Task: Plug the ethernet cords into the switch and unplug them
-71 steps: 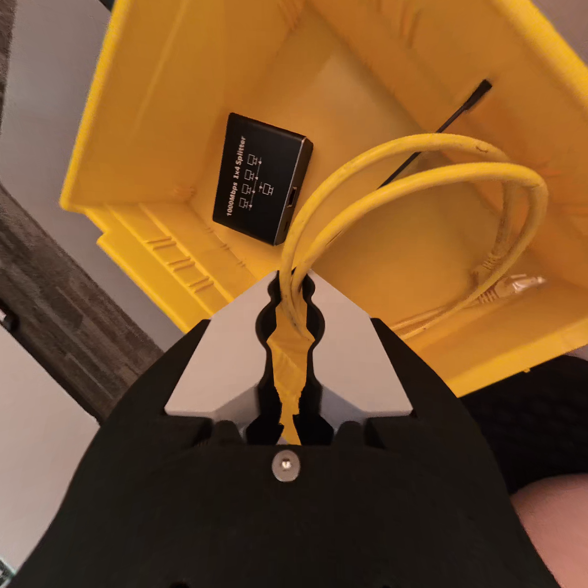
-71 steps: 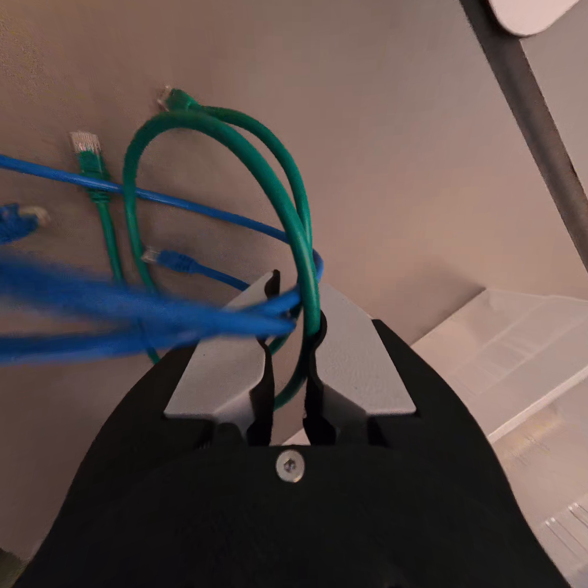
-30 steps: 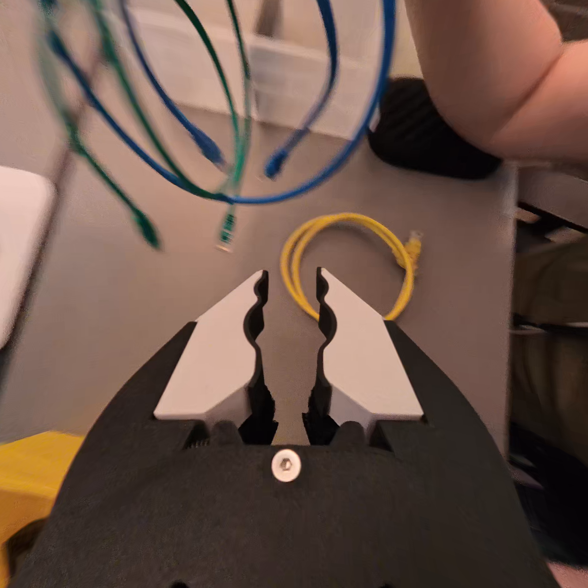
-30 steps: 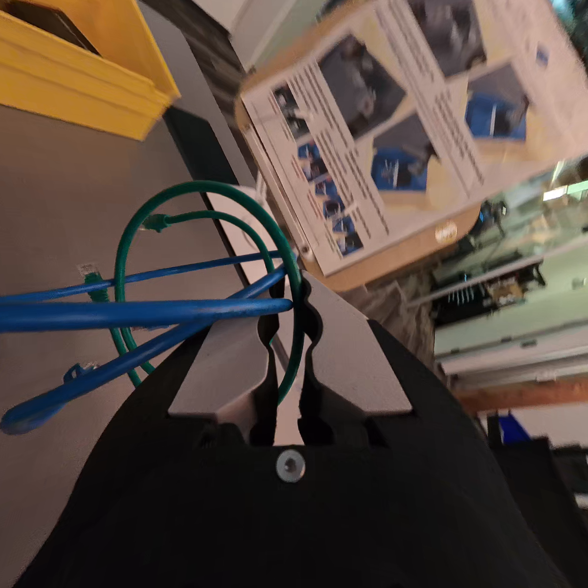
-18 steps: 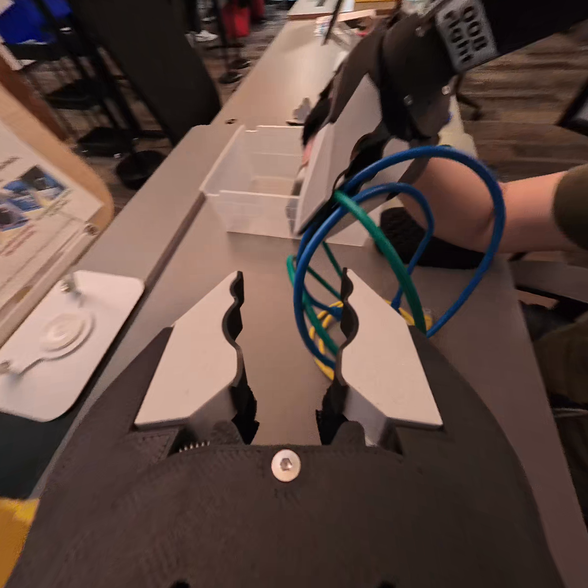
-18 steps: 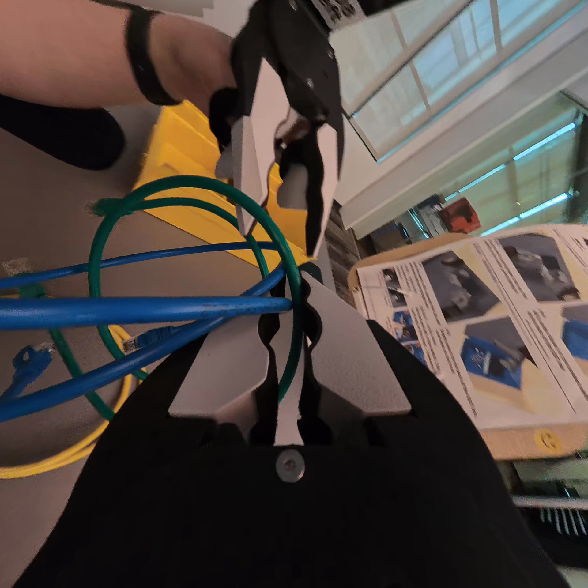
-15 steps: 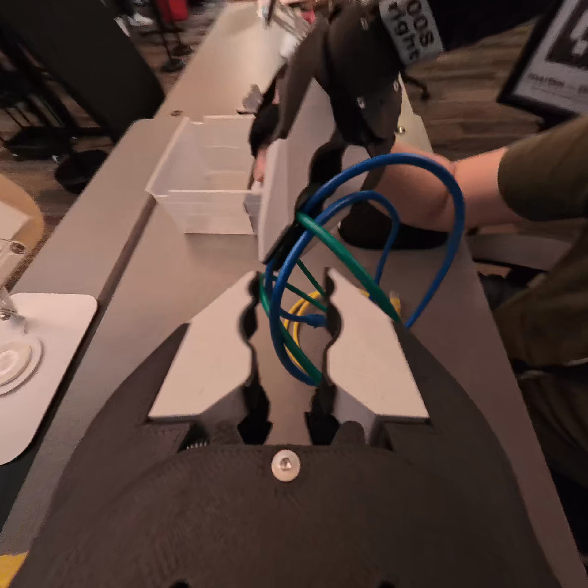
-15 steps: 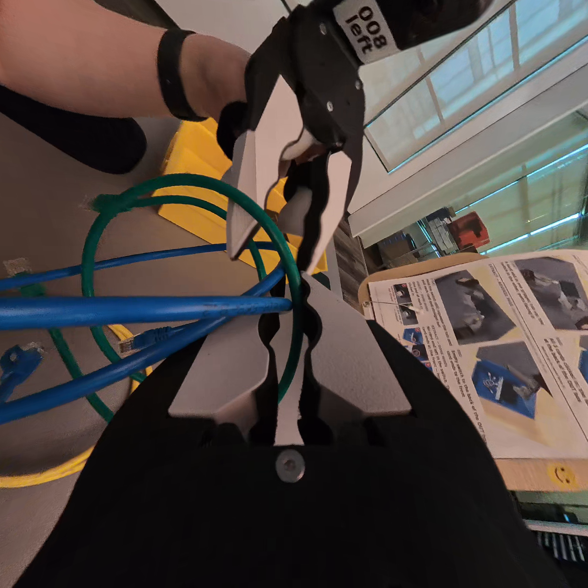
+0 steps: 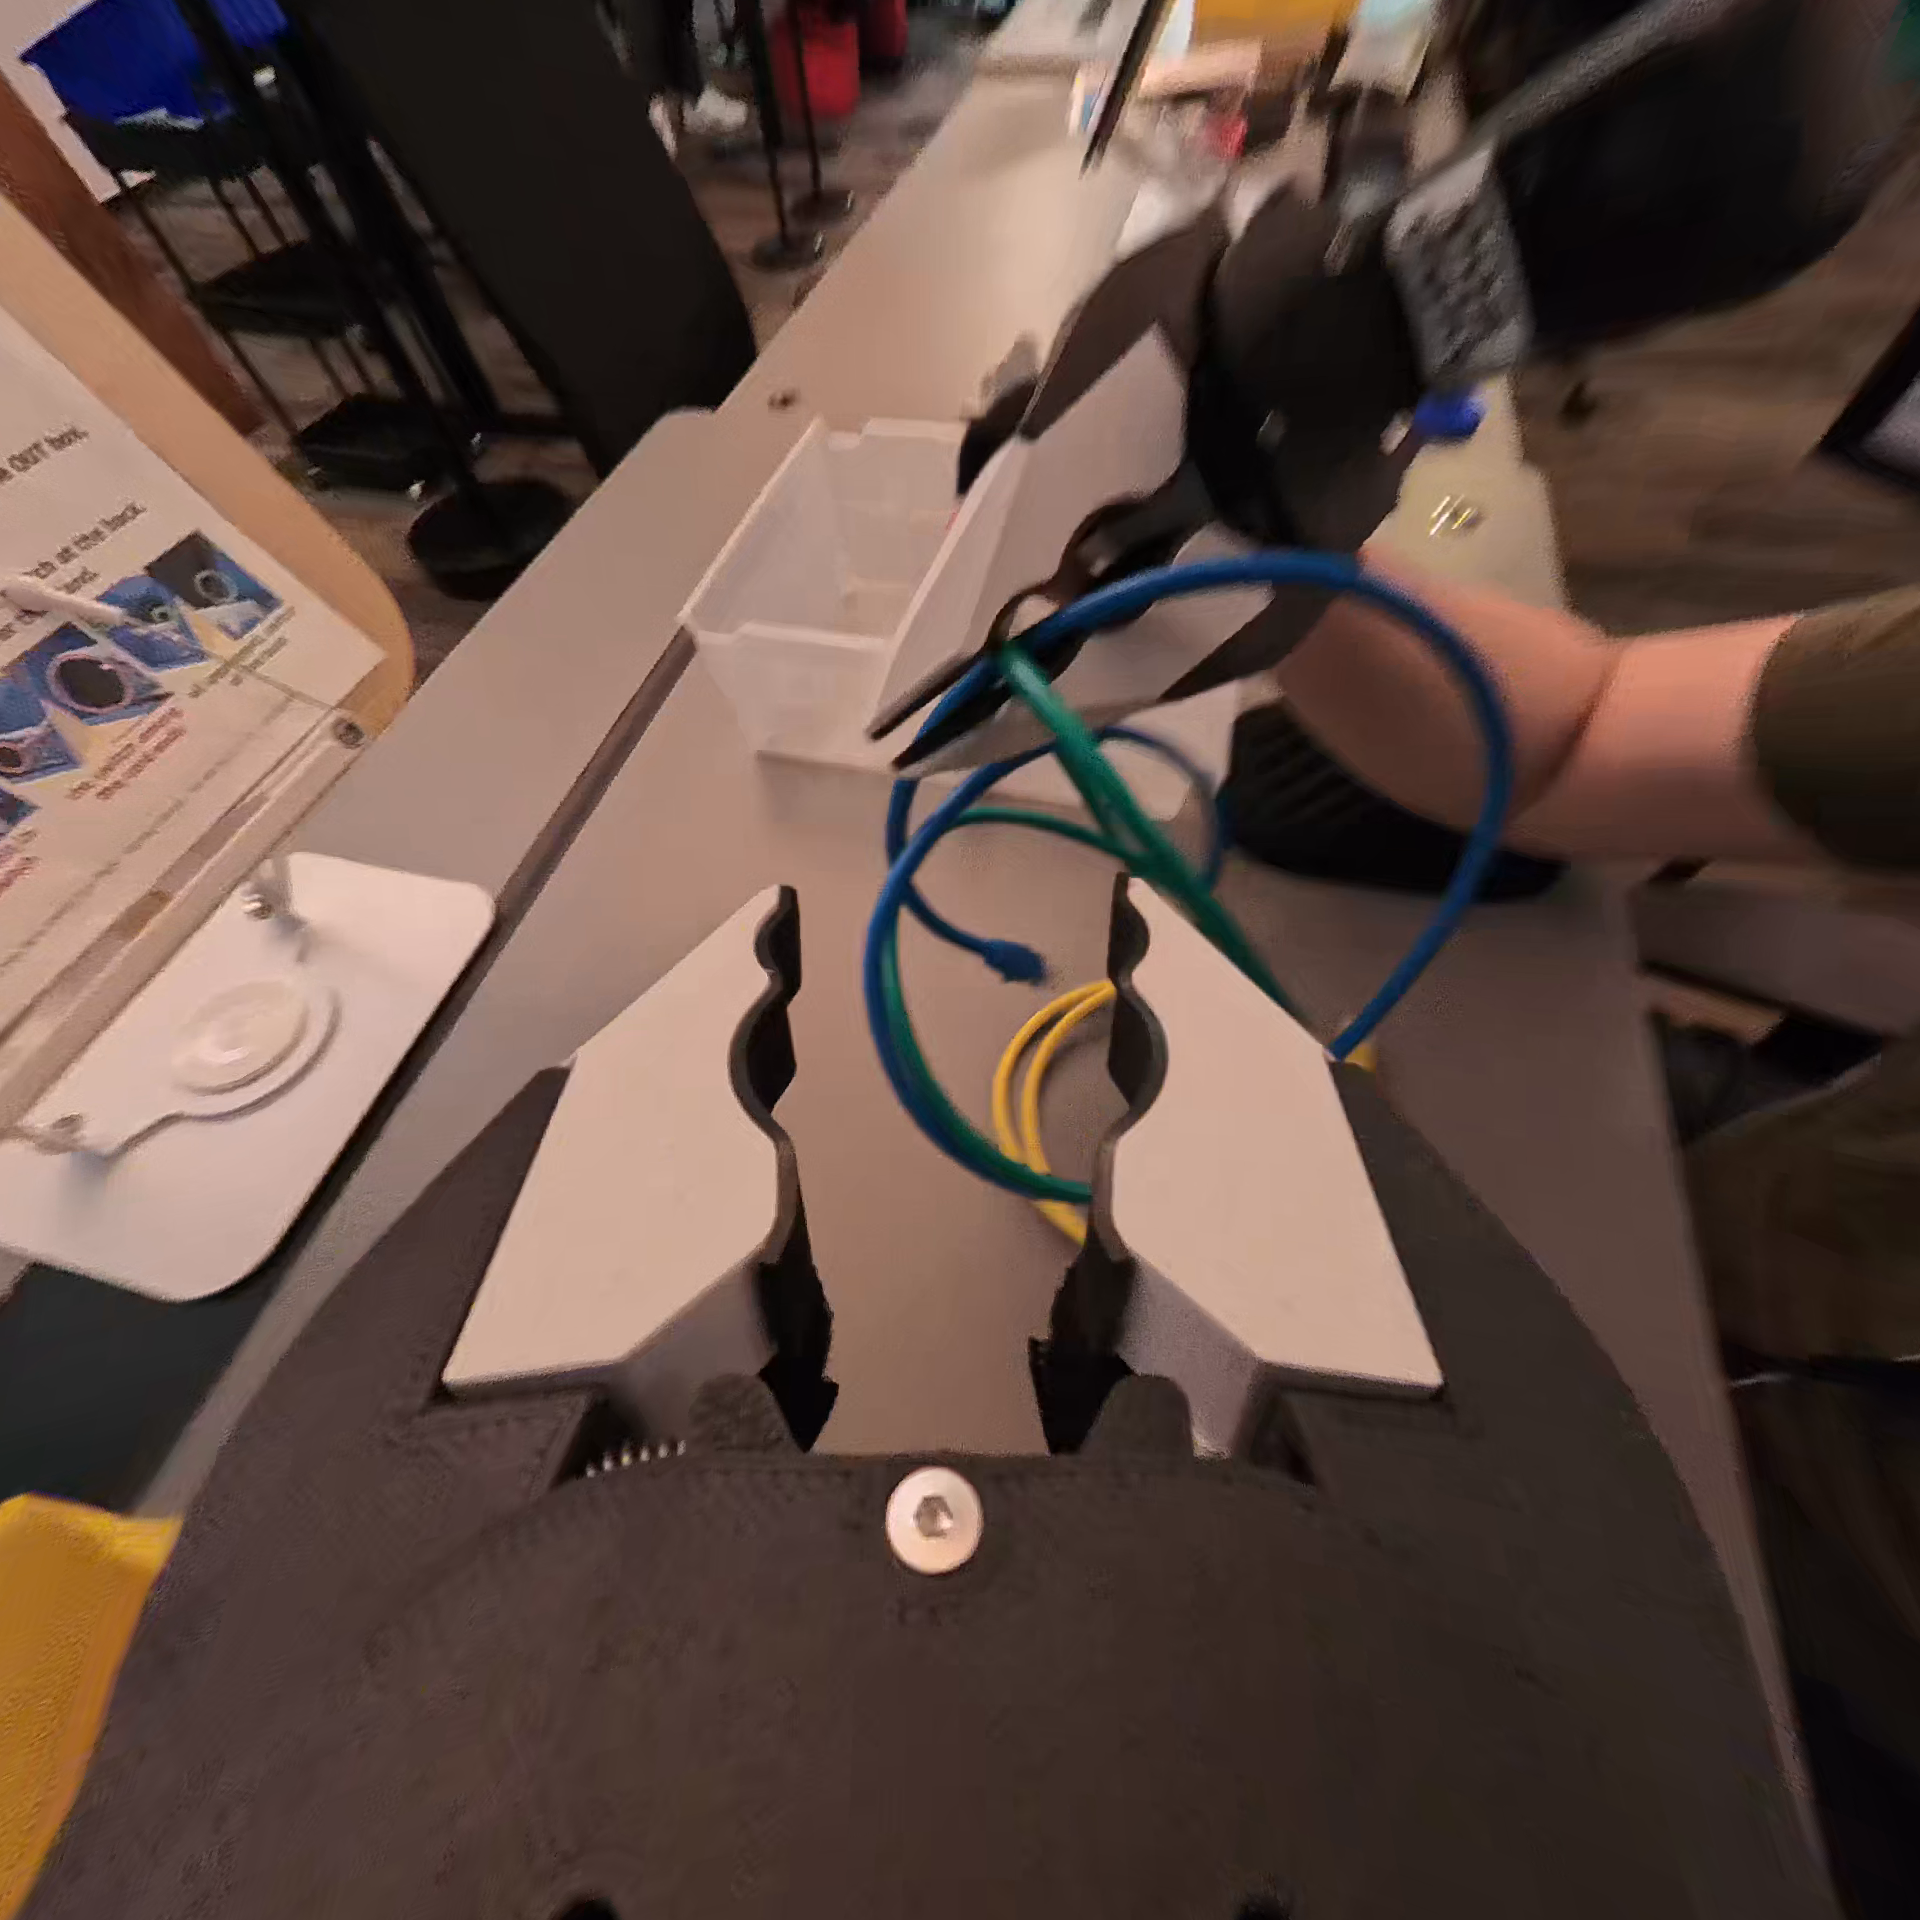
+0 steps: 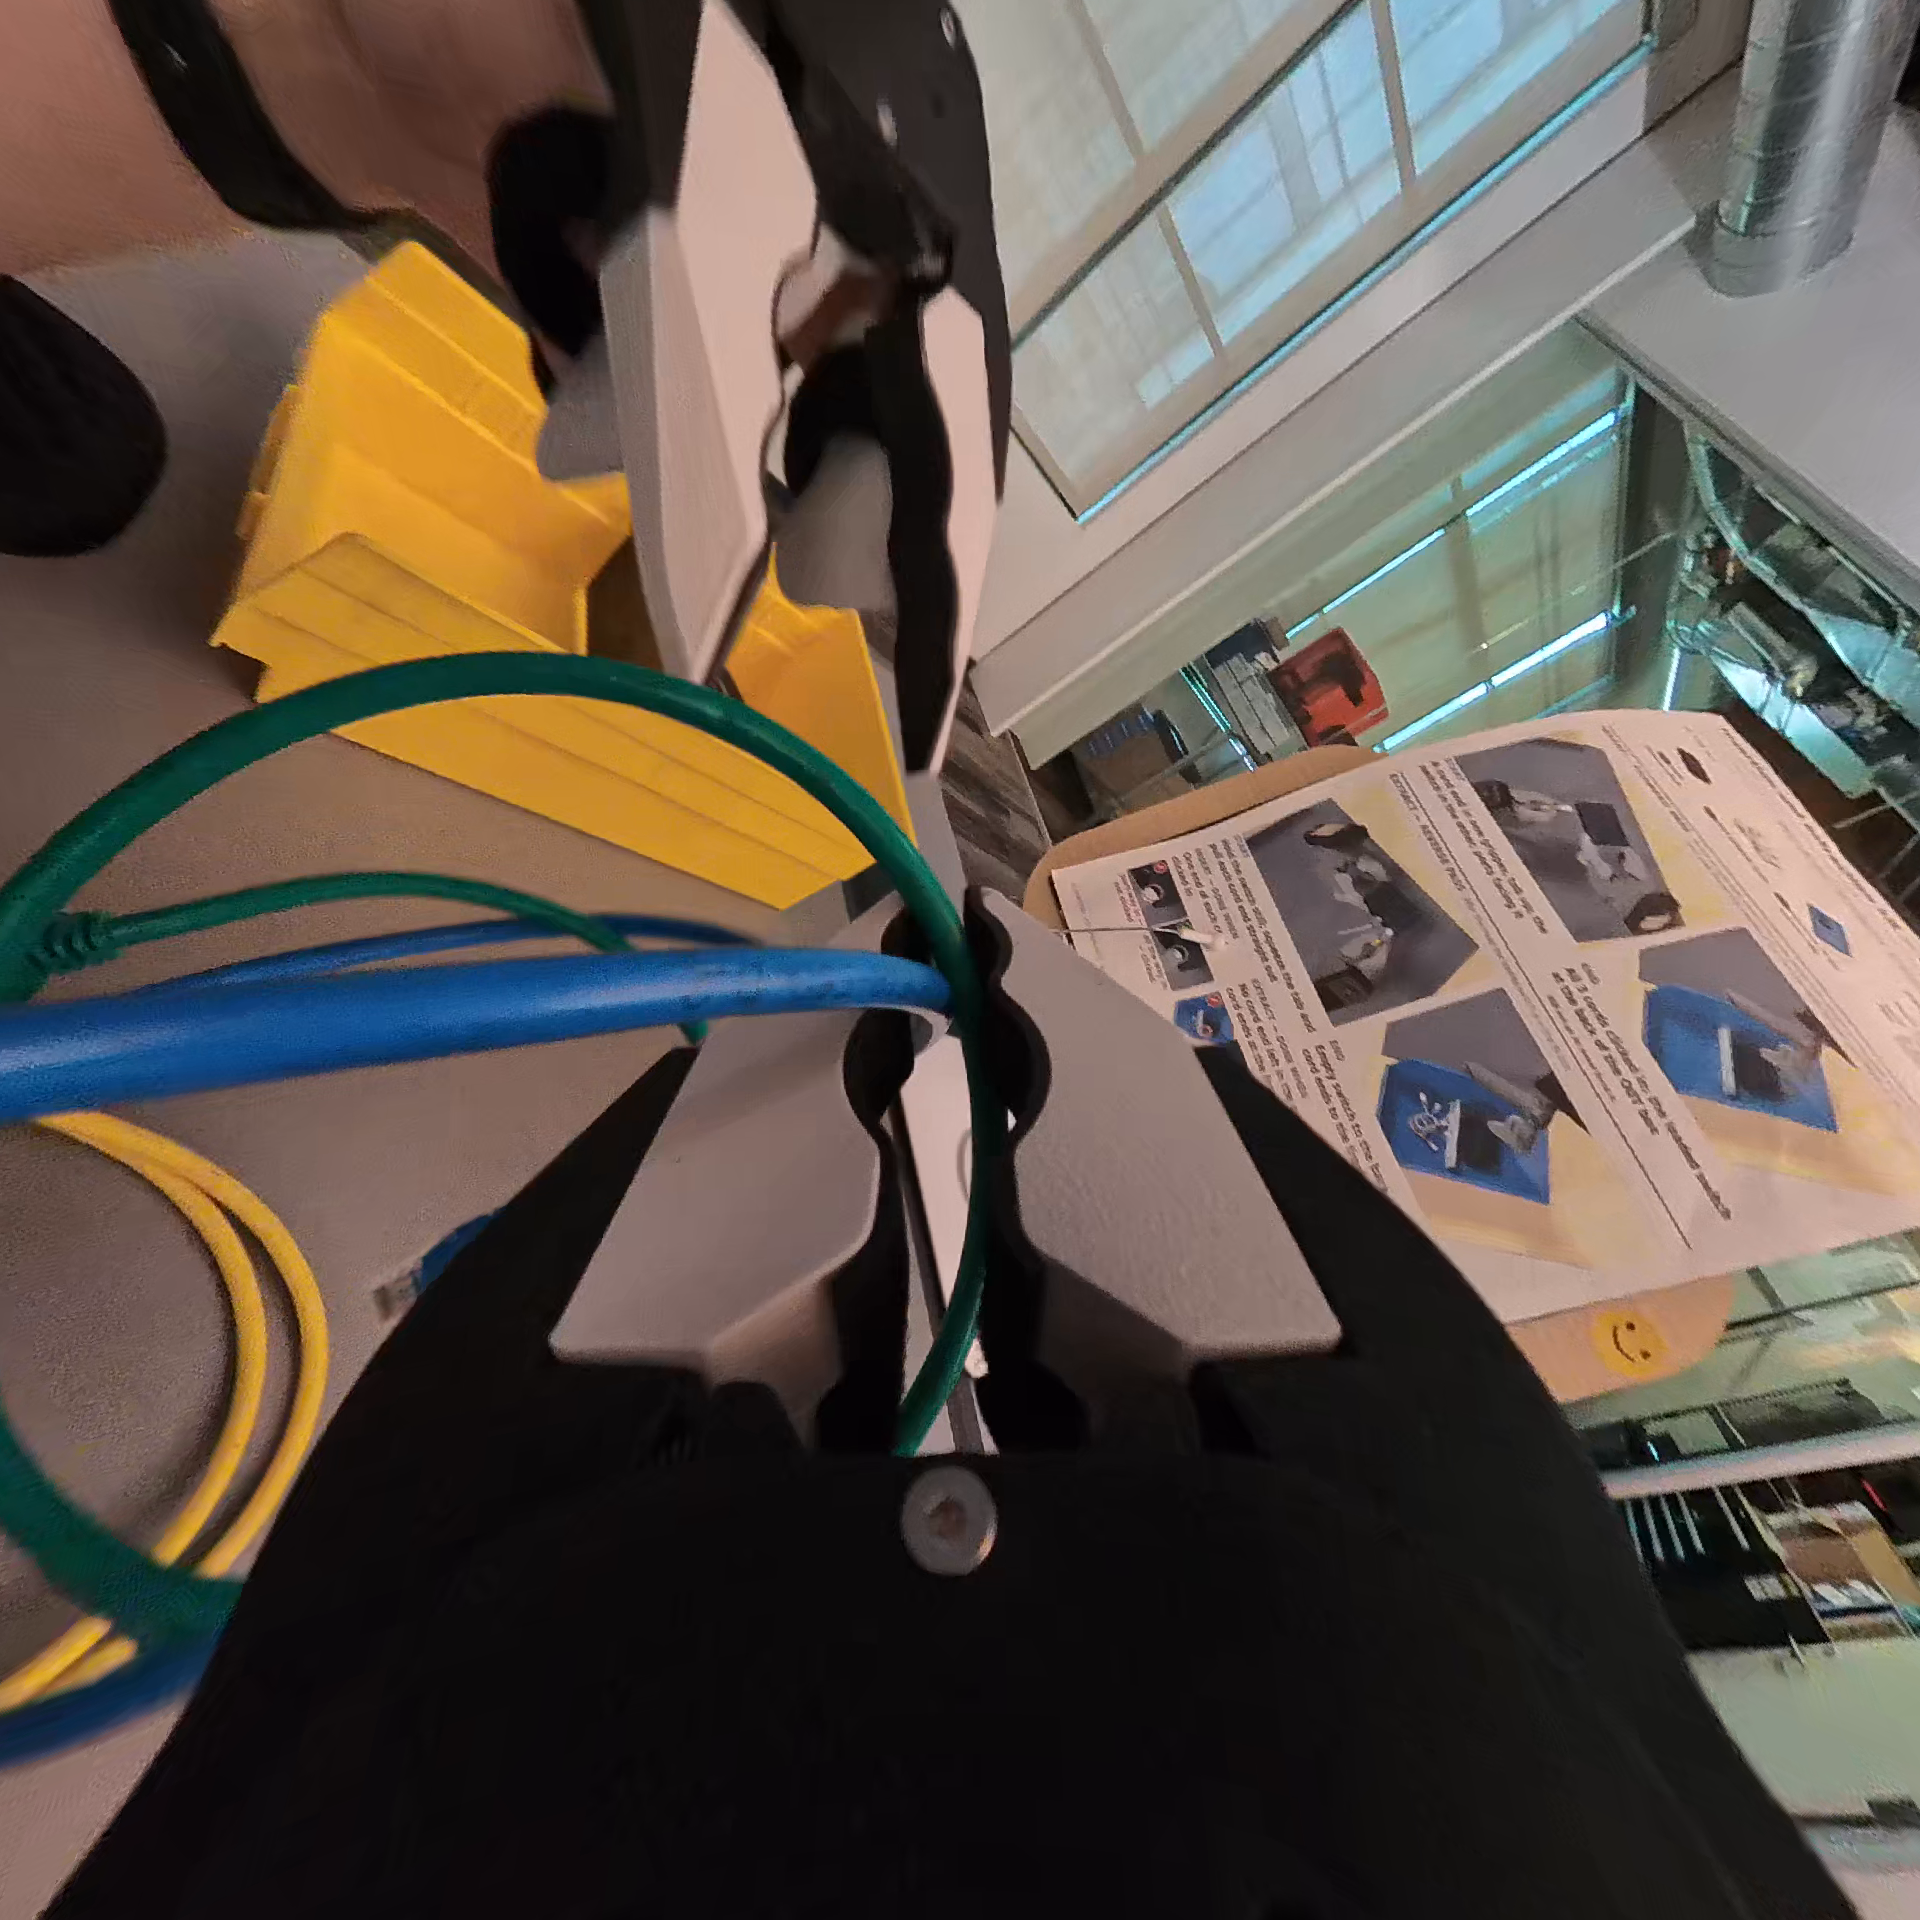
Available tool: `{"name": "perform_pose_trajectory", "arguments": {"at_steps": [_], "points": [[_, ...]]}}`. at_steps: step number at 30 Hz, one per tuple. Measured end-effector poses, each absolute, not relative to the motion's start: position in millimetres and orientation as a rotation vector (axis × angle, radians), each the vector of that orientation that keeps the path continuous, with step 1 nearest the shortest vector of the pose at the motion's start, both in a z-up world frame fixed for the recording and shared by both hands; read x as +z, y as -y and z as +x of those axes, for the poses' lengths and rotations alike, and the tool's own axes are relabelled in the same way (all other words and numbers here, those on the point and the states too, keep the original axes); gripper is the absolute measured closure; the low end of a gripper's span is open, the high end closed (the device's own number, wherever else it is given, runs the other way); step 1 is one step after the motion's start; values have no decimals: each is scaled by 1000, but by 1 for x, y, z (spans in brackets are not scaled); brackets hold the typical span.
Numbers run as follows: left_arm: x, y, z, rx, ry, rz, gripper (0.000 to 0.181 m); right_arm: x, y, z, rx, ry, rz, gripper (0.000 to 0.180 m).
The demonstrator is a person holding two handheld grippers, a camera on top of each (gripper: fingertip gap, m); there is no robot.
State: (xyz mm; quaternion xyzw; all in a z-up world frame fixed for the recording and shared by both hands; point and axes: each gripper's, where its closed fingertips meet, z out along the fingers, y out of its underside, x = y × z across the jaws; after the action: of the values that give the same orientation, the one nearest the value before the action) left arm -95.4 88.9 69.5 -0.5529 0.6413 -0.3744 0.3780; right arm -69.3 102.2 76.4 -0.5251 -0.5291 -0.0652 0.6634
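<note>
My right gripper (image 10: 943, 935) is shut on a bundle of blue cords (image 10: 520, 1003) and a green cord (image 10: 540, 675), and holds them above the grey table. In the left wrist view the right gripper (image 9: 935, 717) is ahead and to the right, and the blue cord (image 9: 1455, 810) and green cord (image 9: 1122, 810) loops hang from it. My left gripper (image 9: 951, 904) is open and empty, and the hanging loops sit just beyond its fingertips. A yellow cord (image 9: 1023, 1091) lies coiled on the table (image 9: 1507, 1143) under them. It also shows in the right wrist view (image 10: 260, 1299). The switch is not in view.
A clear plastic bin (image 9: 831, 582) stands at the far side of the table. A white stand base (image 9: 239, 1039) with a poster board (image 10: 1455, 987) is at the left. A yellow bin (image 10: 520, 748) sits behind my left gripper (image 10: 821, 717). A person's forearm (image 9: 1558, 727) is at the right. There is about 4 cm between the tips of the two grippers.
My left gripper has opened wider. The right gripper has risen and tilted with the cords still in it. The two grippers have come closer together.
</note>
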Motion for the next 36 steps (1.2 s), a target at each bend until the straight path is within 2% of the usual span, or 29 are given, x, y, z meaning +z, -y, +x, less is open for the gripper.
{"name": "perform_pose_trajectory", "arguments": {"at_steps": [4, 8, 9, 10, 11, 12, 15, 19, 23, 28, 34, 36], "points": [[82, -72, -100, -1111, -1607, -1459, 120, 79, -112, -61, -223, 1145, -1221, 176], [69, -63, -90, -1186, -1634, -1541, 113, 82, -118, -57, -281, 1106, -1207, 176], [63, -64, -86, -1193, -1638, -1572, 116, 81, -118, -58, -294, 1113, -1203, 176], [57, -67, -82, -1194, -1637, -1602, 127, 80, -118, -60, -302, 1118, -1199, 176], [52, -66, -79, -1221, -1651, -1617, 158, 78, -118, -63, -301, 1129, -1196, 175], [49, -60, -78, -1289, -1681, -1617, 173, 76, -119, -64, -301, 1138, -1203, 174], [49, -72, -75, -1423, -1601, -1692, 177, 68, -123, -63, -274, 1151, -1230, 167], [66, -89, -79, -1668, -1420, -1694, 178, 67, -121, -62, -176, 1154, -1228, 147], [72, -104, -84, -1633, -1363, -1676, 178, 70, -112, -60, -103, 1188, -1212, 141], [74, -114, -84, -1664, -1283, -1693, 178, 57, -107, -50, -104, 1275, -1310, 122], [89, -137, -93, -1655, -1119, -1652, 178, 50, -110, 5, -336, 1251, -1562, 134], [93, -145, -97, -1608, -1083, -1635, 178, 55, -112, 12, -185, 1065, -1729, 136]]}}
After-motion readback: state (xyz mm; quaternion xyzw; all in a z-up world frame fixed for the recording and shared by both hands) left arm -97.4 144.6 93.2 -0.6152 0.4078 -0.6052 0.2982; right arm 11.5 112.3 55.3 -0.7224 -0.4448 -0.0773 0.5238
